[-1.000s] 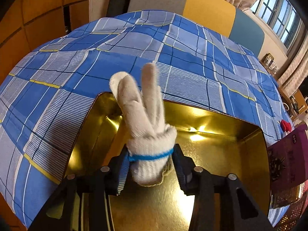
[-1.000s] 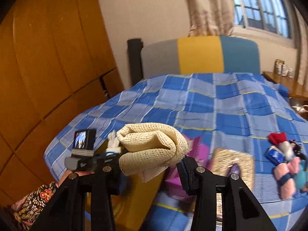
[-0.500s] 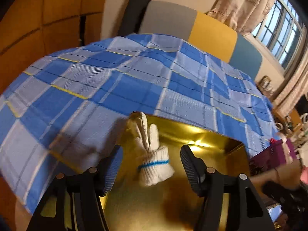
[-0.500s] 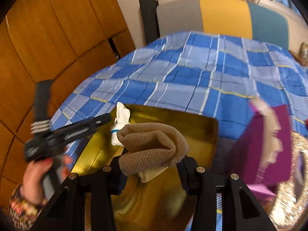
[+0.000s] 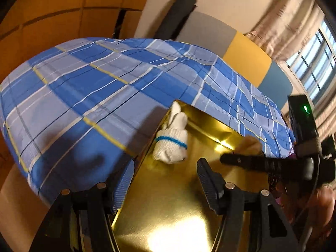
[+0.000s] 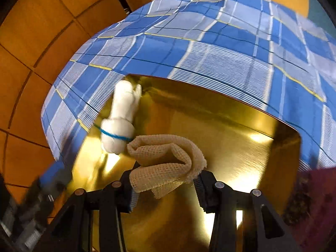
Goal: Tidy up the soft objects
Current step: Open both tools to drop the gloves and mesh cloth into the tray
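Observation:
A white knit glove (image 5: 172,140) with a blue cuff stripe lies against the far left corner of the shiny gold tin (image 5: 168,216) on the bed; it also shows in the right wrist view (image 6: 120,119). My left gripper (image 5: 163,189) is open and empty, drawn back above the tin's left edge. My right gripper (image 6: 166,184) is shut on a folded beige mesh cloth (image 6: 166,159) and holds it over the tin (image 6: 231,147), just right of the glove. In the left wrist view the right gripper (image 5: 243,158) reaches in from the right with the cloth.
The tin sits on a blue plaid bedsheet (image 5: 94,96) near the bed's edge. A wooden wall (image 6: 31,42) is on the left. A purple box (image 6: 315,199) lies to the right of the tin. A grey, yellow and teal headboard (image 5: 231,46) stands at the far end.
My left gripper opened, let the glove drop into the tin, and pulled back. My right gripper carried the mesh cloth down over the tin.

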Motion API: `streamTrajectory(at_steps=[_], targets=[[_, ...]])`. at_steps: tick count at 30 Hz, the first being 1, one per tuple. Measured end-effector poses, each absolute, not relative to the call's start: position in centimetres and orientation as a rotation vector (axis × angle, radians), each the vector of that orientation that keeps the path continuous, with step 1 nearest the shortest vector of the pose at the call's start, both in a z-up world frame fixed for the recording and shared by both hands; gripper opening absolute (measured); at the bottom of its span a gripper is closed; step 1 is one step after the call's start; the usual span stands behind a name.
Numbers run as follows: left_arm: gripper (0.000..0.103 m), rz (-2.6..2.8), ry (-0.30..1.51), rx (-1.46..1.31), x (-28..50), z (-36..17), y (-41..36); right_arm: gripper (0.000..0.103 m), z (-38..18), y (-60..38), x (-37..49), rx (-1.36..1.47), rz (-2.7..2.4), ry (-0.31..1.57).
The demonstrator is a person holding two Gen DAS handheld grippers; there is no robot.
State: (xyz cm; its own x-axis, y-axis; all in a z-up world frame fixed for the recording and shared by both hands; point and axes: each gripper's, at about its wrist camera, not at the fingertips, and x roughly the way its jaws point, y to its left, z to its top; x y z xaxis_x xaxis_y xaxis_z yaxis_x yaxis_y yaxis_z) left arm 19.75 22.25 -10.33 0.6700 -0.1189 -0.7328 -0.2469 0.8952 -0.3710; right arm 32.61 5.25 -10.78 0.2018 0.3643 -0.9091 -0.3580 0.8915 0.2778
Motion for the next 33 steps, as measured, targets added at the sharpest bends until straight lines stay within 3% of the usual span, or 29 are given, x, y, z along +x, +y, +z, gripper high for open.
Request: streamTrajectory(at_steps=[2, 3, 5, 18, 33], targets=[[0.063, 0.083, 0.846, -0.492, 19.2, -10.6, 22.7, 0.049, -10.8, 6.4, 33.2, 0.01, 0.515, 1.272], [0.063, 0.085, 0.846, -0.497, 18.9, -10.7, 22.9, 0.059, -10.7, 6.8, 33.5, 0.007, 0.517, 1.259], [0.063, 0.094, 0.845, -0.499, 18.6, -10.8, 23.3, 0.071, -10.3, 7.4, 33.8, 0.002, 0.506, 1.222], [0.063, 0.095, 0.834, -0.52, 17.6, -10.9, 23.1, 0.071, -5.1, 5.9, 30.3, 0.039, 0.495, 0.995], [0.063, -0.065, 0.848, -0.434, 16.3, -10.1, 16.5, 0.072, -0.9, -2.0, 18.1, -0.019, 0.501, 0.853]])
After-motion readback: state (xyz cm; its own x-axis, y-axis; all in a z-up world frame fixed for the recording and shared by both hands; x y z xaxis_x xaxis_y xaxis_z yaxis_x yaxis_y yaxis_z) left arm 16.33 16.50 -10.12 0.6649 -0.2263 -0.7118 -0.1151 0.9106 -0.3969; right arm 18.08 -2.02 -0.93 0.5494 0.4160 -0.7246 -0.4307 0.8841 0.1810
